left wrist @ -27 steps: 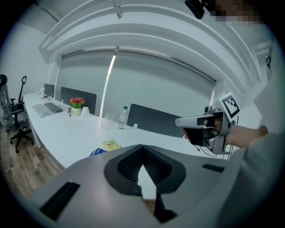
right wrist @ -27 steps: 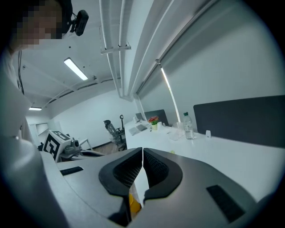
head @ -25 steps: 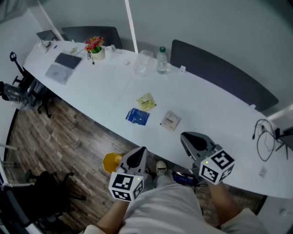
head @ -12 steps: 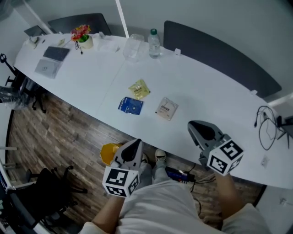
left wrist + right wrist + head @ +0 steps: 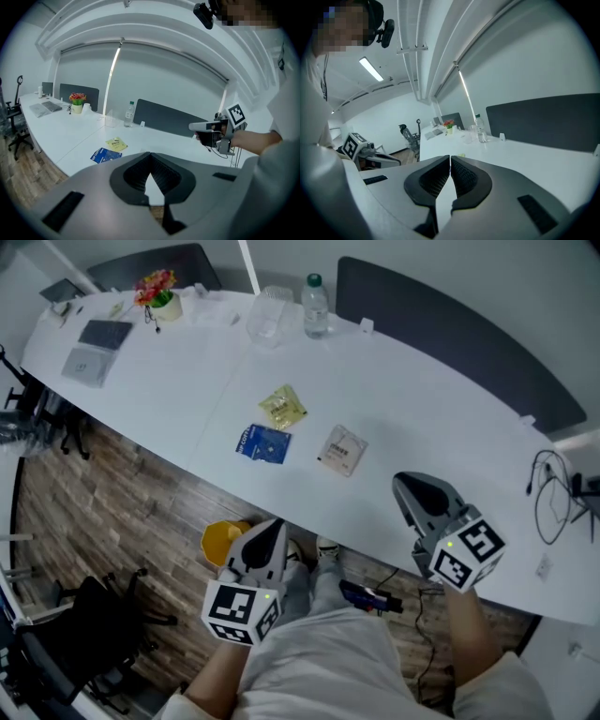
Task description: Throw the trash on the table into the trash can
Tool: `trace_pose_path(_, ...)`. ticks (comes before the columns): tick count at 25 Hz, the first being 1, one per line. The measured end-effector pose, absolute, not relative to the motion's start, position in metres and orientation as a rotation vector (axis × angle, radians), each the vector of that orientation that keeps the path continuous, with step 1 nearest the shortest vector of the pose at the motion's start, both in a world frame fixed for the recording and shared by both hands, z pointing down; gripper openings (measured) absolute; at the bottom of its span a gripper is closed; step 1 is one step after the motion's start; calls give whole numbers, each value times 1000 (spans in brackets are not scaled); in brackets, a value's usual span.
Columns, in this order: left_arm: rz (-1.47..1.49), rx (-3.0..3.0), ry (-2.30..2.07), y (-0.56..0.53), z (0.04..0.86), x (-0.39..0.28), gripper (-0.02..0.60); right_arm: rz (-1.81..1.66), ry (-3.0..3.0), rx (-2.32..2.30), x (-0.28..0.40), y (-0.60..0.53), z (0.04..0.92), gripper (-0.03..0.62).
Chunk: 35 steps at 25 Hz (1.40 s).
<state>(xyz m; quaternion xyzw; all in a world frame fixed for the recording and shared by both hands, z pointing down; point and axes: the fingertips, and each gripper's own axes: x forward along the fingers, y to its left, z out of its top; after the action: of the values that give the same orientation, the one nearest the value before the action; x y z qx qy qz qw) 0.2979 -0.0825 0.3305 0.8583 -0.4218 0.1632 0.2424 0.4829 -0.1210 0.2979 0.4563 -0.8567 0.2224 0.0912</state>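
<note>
though flat, yellow wrapper [image 5: 282, 407], blue packet [image 5: 263, 442], whitish sachet [image 5: 342, 449]

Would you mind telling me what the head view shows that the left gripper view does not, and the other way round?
Only the head view: the yellow trash can on the floor by the table, and the white packet. Only the left gripper view: a look straight along the left claw, its jaws together with nothing between them, and the ceiling. Both: the blue packet, yellow packet, water bottle, flower pot and right claw.
</note>
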Motion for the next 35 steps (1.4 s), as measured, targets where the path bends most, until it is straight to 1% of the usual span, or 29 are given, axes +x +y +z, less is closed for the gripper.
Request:
trace_pose_path(5, 441, 2341, -1145, -89, 339, 295, 0, 658, -2451, 1423, 484, -138, 346, 32)
trace_pose_path(10, 439, 2348, -1135, -91, 347, 292, 0, 703, -2374, 1388, 479, -149, 393, 36)
trace_pose_path(11, 438, 2346, -1132, -91, 350, 292, 1, 713, -2359, 1383, 479, -151, 402, 52)
trace_pose_path(12, 438, 2341, -1130, -90, 354, 291, 0, 727, -2345, 1377, 479, -153, 411, 102)
trace_pose_path(13, 439, 2335, -1128, -89, 357, 290, 0, 738, -2331, 1372, 479, -156, 421, 127)
trace_pose_path(15, 448, 2318, -1127, -87, 364, 288, 0, 745, -2300, 1367, 480, -162, 438, 142)
trace_pose_path(21, 467, 2268, -1112, -80, 383, 288, 0, 737, -2231, 1329, 483, -184, 476, 212)
trace_pose_path(28, 450, 2226, -1090, -75, 400, 292, 0, 732, -2194, 1210, 477, -203, 503, 242)
trace_pose_path(35, 458, 2185, -1109, -78, 404, 289, 0, 747, -2141, 1137, 479, -210, 523, 247)
